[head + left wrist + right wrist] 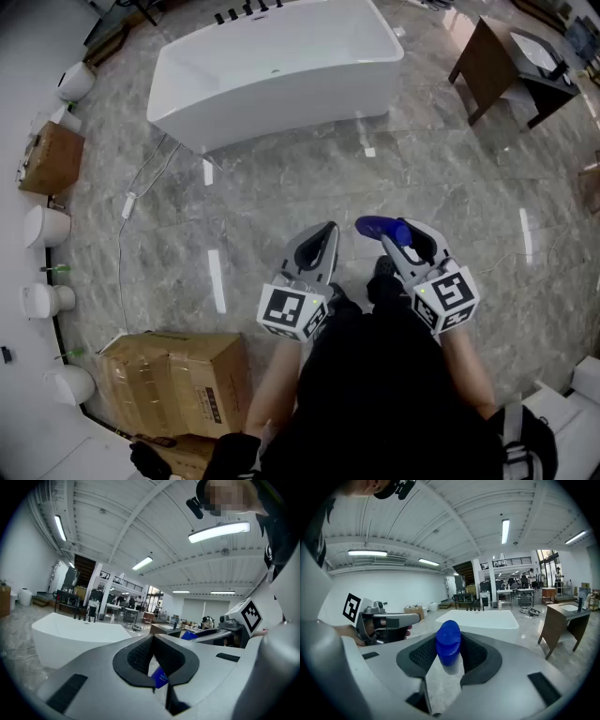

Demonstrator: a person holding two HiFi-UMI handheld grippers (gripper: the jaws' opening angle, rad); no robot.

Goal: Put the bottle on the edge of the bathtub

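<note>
A blue bottle point(378, 227) with a blue cap point(448, 641) sits between the pads of my right gripper point(398, 236), which is shut on it and held in front of the person's body. The bottle's cap end sticks out past the jaws to the left in the head view. My left gripper point(319, 242) hangs beside it, jaws shut, tips meeting, with nothing held. The white freestanding bathtub point(272, 70) stands on the marble floor well ahead of both grippers. The tub also shows in the left gripper view point(70, 634) and in the right gripper view point(480, 618).
Cardboard boxes point(173, 380) lie at the near left. White toilets point(47, 225) line the left wall, with a brown box point(52, 157) among them. A wooden vanity point(487, 66) stands at the far right. A cable point(141, 183) runs over the floor left of the tub.
</note>
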